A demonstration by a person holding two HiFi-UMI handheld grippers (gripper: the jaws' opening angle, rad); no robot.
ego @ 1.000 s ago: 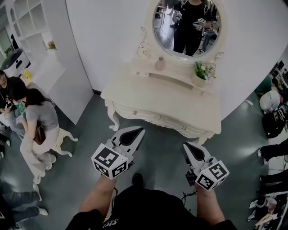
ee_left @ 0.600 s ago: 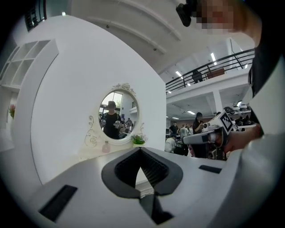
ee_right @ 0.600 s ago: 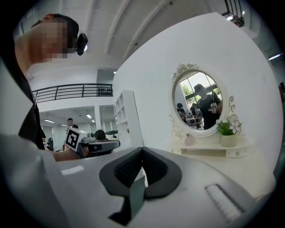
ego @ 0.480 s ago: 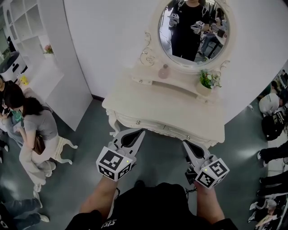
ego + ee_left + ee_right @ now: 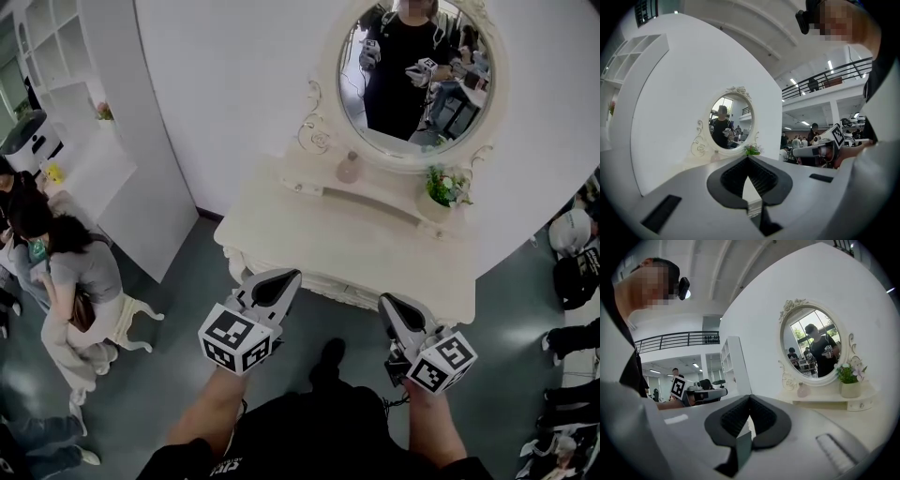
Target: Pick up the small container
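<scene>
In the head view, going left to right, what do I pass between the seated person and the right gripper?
Seated person → left gripper → small pink container on the dressing table shelf → right gripper. The potted plant is left out, since it overlaps the right gripper's span.

The bare left forearm (image 5: 208,412) and right forearm (image 5: 433,431) reach forward side by side. The left gripper (image 5: 292,275) and right gripper (image 5: 383,301) point level, well apart, fingers closed tip to tip, empty.
</scene>
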